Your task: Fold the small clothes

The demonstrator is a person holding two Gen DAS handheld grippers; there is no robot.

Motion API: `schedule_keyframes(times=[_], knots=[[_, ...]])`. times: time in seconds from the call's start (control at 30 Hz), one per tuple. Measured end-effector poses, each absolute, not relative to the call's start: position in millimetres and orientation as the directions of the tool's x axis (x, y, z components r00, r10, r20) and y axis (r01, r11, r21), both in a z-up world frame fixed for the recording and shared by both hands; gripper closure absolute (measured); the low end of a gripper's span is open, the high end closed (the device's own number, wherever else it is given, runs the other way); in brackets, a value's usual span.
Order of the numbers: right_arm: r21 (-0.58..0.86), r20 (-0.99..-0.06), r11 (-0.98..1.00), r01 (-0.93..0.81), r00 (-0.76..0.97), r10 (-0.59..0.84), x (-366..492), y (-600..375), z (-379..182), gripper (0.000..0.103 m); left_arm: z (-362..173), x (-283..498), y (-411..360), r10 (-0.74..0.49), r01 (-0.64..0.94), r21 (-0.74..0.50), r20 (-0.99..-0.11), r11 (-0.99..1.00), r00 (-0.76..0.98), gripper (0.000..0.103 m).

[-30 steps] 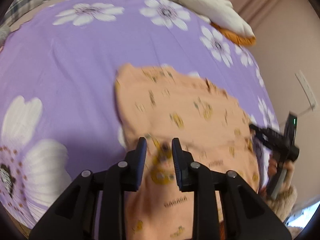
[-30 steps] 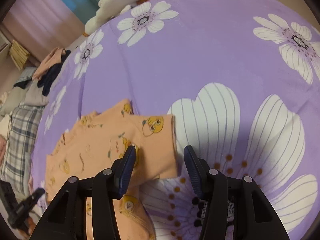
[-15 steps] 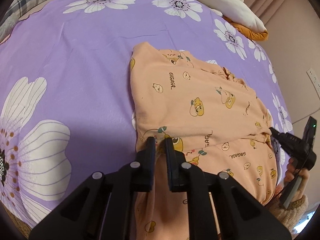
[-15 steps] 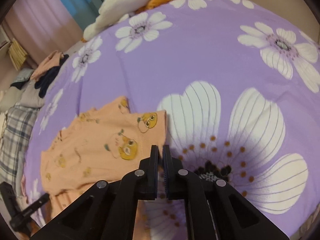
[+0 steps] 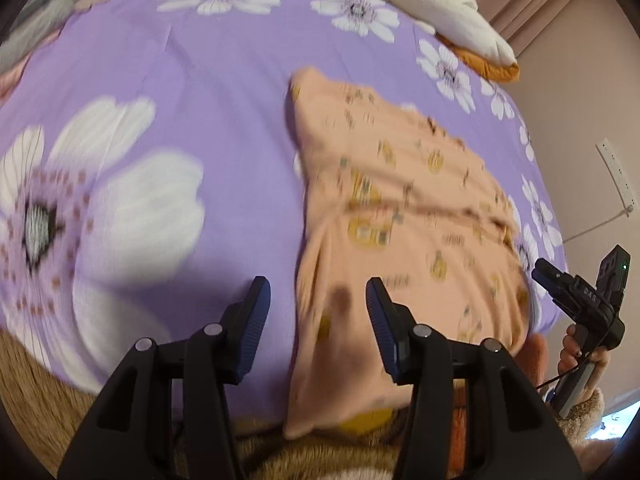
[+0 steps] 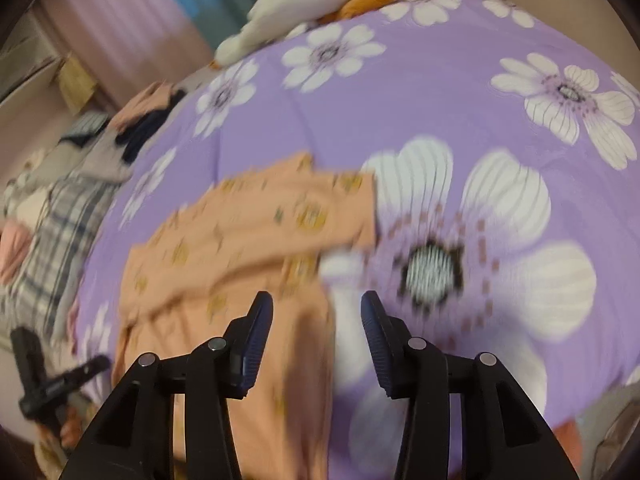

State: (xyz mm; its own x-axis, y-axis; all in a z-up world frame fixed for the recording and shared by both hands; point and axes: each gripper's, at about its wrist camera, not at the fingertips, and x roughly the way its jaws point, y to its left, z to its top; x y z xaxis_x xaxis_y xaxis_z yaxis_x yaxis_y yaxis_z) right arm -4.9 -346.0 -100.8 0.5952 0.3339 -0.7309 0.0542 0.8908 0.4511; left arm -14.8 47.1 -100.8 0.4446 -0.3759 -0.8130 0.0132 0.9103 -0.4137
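Left wrist: left claw [image 5: 318,306] spread wide.

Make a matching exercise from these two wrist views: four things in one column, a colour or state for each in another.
Things:
1. garment
2. bedspread
3. left gripper
4. cushion

Descriptions:
a. purple with white flowers
b. open, holding nothing
c. peach, small yellow prints
d. cream and orange, far edge of bed

Pairs: 1-c, 2-a, 3-b, 4-d
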Motion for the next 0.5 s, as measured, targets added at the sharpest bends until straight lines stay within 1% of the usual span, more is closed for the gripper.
schedule_keyframes(times=[0.17, 0.23, 0.33, 0.37, 0.4, 0.43, 0.47, 0.5], knots=[[0.483, -0.755, 0.876, 0.013, 0.514, 0.408, -32.8, -325.6, -116.3, 0.057, -114.5, -33.2, 38.5, -0.405, 0.038, -0.427, -0.82, 0.904, 0.404, 0.057], [0.482, -0.765, 0.876, -0.001, 0.486, 0.421, -40.2, -315.0, -120.7, 0.057, -114.0, -39.0, 34.6, -0.425, 0.058, -0.44, -0.813, 0.896, 0.397, 0.061], [0.454, -0.794, 0.891, -0.003, 0.452, 0.406, -42.2, -302.9, -128.3, 0.057, -122.1, -40.8, 30.3, -0.493, 0.063, -0.506, -0.795, 0.86, 0.354, 0.071], [0.45, -0.794, 0.893, -0.01, 0.452, 0.406, -43.6, -300.6, -129.2, 0.057, -124.8, -41.4, 27.6, -0.502, 0.064, -0.514, -0.793, 0.855, 0.345, 0.076], [0.446, -0.793, 0.895, -0.018, 0.455, 0.405, -42.9, -299.2, -129.8, 0.057, -125.5, -42.8, 24.8, -0.484, 0.071, -0.492, -0.801, 0.868, 0.352, 0.087], [0.451, -0.79, 0.892, -0.018, 0.458, 0.408, -41.0, -298.3, -130.6, 0.057, -124.0, -44.4, 21.6, -0.46, 0.084, -0.463, -0.811, 0.882, 0.361, 0.095], [0.458, -0.786, 0.889, -0.018, 0.459, 0.415, -40.2, -297.9, -130.6, 0.064, -123.2, -44.1, 18.9, -0.451, 0.095, -0.449, -0.815, 0.889, 0.365, 0.096], [0.466, -0.781, 0.885, -0.025, 0.457, 0.424, -38.5, -296.8, -130.4, 0.077, -123.0, -44.3, 17.4, -0.447, 0.088, -0.449, -0.814, 0.889, 0.37, 0.096]])
